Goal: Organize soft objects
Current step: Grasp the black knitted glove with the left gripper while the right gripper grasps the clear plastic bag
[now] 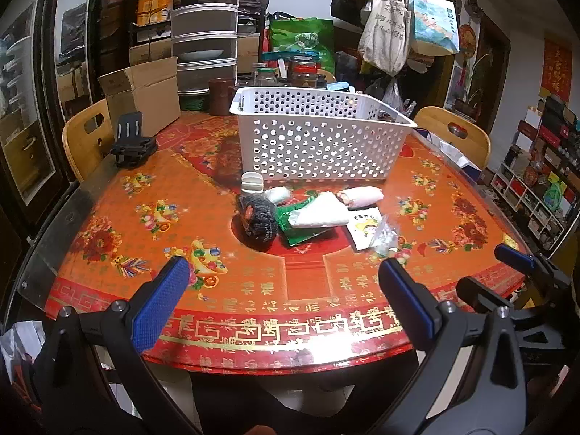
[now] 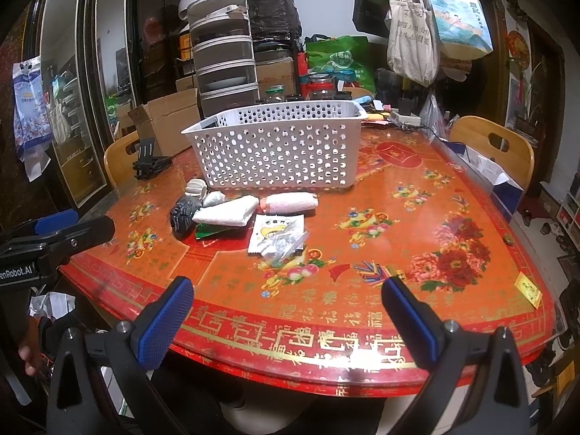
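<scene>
Soft things sit in a little heap on my big red table (image 1: 108,253), just in front of the white basket (image 1: 319,137) with holes. The basket is the biggest thing there. Next comes a folded white cloth (image 1: 320,214), lying on a green packet (image 1: 301,230). A rolled white towel (image 1: 362,195) lies close behind the cloth. A dark knitted bundle (image 1: 259,217) sits at the left of the heap. A small white packet (image 2: 275,232) with a yellow cartoon is nearest to me.

My left gripper (image 1: 286,290) is wide apart and holds nothing. My right gripper (image 2: 286,308) is wide apart too, also with nothing in it. Both hang over the near table edge, well apart from the heap. I can read "enRobot.AI" on my left gripper.
</scene>
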The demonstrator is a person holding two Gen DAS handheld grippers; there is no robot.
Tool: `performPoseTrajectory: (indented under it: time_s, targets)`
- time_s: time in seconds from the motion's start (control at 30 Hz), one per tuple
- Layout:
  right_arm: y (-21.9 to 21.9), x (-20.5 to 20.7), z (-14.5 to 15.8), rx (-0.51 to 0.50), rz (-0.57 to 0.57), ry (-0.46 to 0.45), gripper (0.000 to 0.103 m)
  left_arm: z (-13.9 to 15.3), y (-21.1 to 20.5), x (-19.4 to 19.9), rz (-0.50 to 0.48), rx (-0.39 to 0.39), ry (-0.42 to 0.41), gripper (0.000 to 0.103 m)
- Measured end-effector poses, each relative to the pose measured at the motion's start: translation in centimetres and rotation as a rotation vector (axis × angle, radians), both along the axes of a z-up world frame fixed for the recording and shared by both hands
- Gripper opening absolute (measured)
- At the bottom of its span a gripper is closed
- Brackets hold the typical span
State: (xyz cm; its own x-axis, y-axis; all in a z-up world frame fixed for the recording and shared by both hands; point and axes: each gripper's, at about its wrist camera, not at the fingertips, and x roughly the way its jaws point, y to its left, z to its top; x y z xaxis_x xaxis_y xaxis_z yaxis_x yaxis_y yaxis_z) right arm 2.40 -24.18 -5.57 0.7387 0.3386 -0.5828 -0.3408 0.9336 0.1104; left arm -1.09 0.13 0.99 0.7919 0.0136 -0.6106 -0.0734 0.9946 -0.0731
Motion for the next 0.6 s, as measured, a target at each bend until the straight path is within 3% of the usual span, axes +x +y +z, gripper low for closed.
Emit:
performPoseTrajectory:
  time_s: [0.23,0.37,0.43,0.6]
  targets:
    - [1.1,1.4,-1.5,0.002,0.021,0.022,0.103,-2.3,1.6,1.5,0.009,-0.042,0.006,0.103]
    - [1.2,3.3,-3.3,0.011,0.018,-0.009,0.103,-4.8,2.8,4.1,0.025,-0.041,0.097,0.103]
    - [1.2,4.0,-3.8,0.010,0.027,0.009,0.103,-5.9,3.0,5.5,0.016,-0.026,0.141,0.103]
    - [2.4,6.9,-4.9,-0.009,0.039,0.099,0.103,-7.0,4.0,7.8,0.003,-0.037,0.150,0.103]
